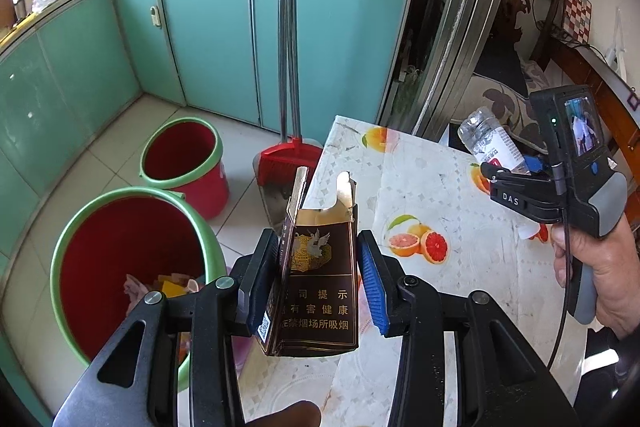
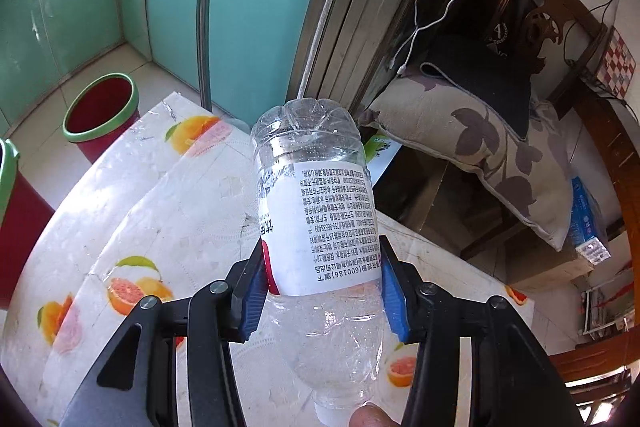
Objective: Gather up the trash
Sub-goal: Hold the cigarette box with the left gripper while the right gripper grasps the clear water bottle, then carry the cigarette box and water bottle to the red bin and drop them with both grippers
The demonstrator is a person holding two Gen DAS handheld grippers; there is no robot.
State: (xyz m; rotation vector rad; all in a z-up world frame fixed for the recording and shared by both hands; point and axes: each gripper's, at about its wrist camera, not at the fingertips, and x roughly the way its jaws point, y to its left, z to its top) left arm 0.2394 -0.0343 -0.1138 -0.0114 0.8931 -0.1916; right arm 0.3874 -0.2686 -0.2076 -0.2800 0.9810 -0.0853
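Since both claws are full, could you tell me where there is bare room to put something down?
The table with the fruit-print cloth looks bare between the left claw holding the cigarette pack and the right claw holding the bottle. The near bin holds scraps; the far bin looks empty. The floor by the broom is cramped.

Left tool (image 1: 318, 279) and right tool (image 2: 322, 291) both tilt downward, jaws clamped on loads.

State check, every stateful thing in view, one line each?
cigarette pack: empty-looking, lid torn open, held by left hand-held gripper
plastic bottle: clear, upside down, held by right hand-held gripper
near bin: open, some trash inside
far bin: open, looks empty
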